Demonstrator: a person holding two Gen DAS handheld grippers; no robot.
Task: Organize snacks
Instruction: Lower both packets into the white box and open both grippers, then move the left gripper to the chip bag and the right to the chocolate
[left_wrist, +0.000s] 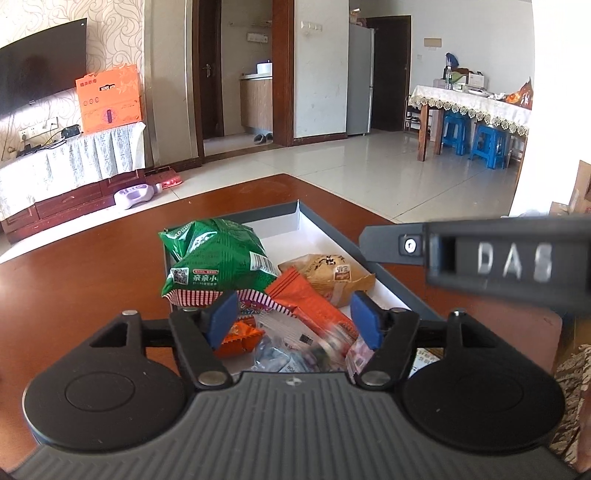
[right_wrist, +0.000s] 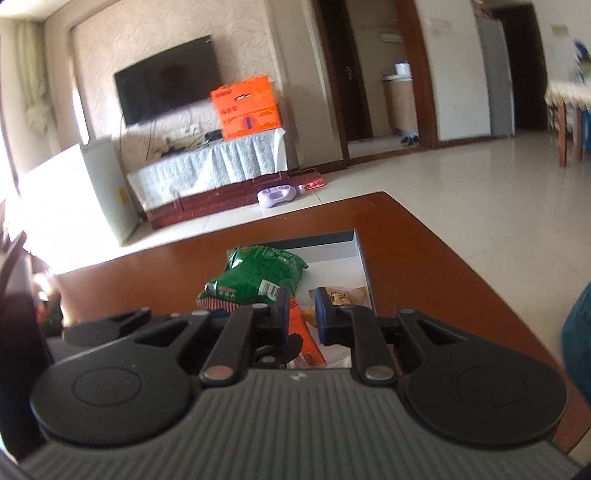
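A shallow white box with grey walls (left_wrist: 325, 236) sits on the brown table (left_wrist: 92, 266). In it lie a green snack bag (left_wrist: 218, 258), an orange packet (left_wrist: 314, 306), a tan pastry pack (left_wrist: 332, 275), a small orange pack (left_wrist: 240, 338) and blurred clear-wrapped snacks (left_wrist: 291, 350). My left gripper (left_wrist: 293, 317) is open and empty, just above the near snacks. My right gripper (right_wrist: 303, 314) hovers over the box (right_wrist: 364, 266) with its jaws a narrow gap apart and nothing between them; the green bag (right_wrist: 258, 277) and orange packet (right_wrist: 306, 343) lie beyond it. The right gripper's body (left_wrist: 480, 258) crosses the left wrist view.
The table's far corner and right edge (right_wrist: 443, 240) drop to a tiled floor. A TV stand with an orange carton (left_wrist: 109, 98) stands at the back left. A dining table with blue stools (left_wrist: 472, 110) stands at the far right. A patterned cloth (left_wrist: 572, 387) lies at the right.
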